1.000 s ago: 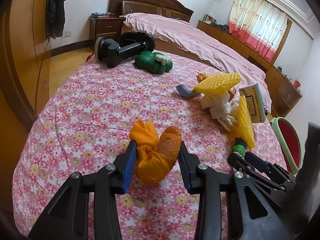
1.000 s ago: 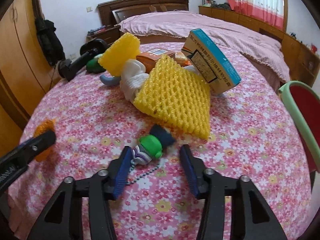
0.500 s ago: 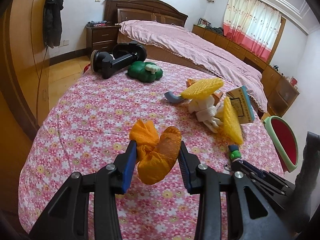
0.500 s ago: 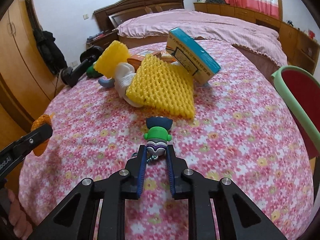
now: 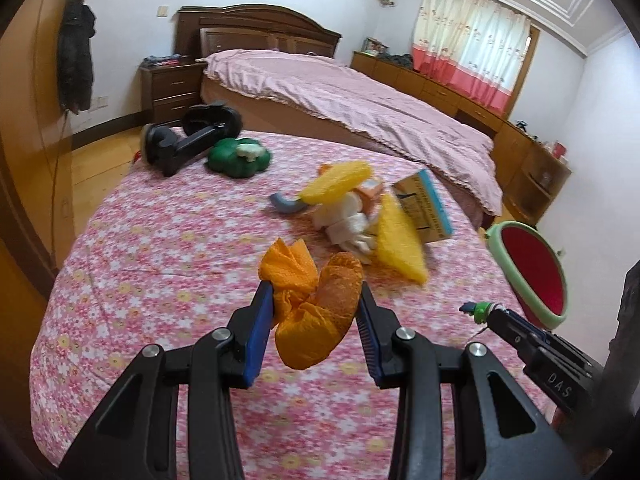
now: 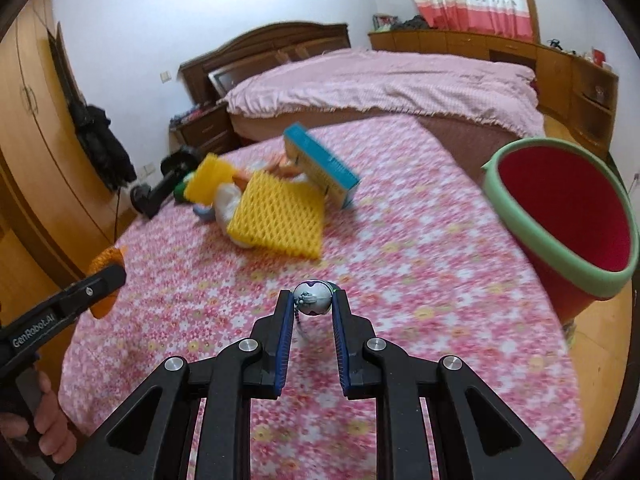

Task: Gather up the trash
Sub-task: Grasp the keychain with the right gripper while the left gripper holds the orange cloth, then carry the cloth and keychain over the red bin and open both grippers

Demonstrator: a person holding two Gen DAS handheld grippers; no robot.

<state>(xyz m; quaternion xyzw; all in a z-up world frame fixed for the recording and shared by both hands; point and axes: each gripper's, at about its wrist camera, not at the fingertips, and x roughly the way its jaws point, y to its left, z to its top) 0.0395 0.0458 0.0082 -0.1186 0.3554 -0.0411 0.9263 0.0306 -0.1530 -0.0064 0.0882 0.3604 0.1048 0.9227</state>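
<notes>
My left gripper (image 5: 316, 312) is shut on a crumpled orange net bag (image 5: 312, 304), held above the flowered cloth. My right gripper (image 6: 312, 306) is shut on a small toy figure (image 6: 313, 298) with a bead chain hanging below it; the same toy figure (image 5: 482, 309) shows at the tip of the right gripper in the left wrist view. A red bin with a green rim (image 6: 568, 216) stands to the right of the table; in the left wrist view the bin (image 5: 532, 272) is at the right edge. Yellow foam netting (image 6: 276, 216), a blue-edged box (image 6: 320, 164) and white wrapping (image 5: 348, 224) lie piled mid-table.
A black phone holder (image 5: 188, 140) and a green toy (image 5: 238, 156) lie at the table's far left. A bed with a pink cover (image 5: 340, 96) stands behind the table. A hand (image 6: 48, 428) holds the left gripper's handle at the lower left of the right wrist view.
My right gripper closed on the toy figure and lifted it off the cloth, swinging toward the red bin. My left gripper rose with the orange net bag still in it.
</notes>
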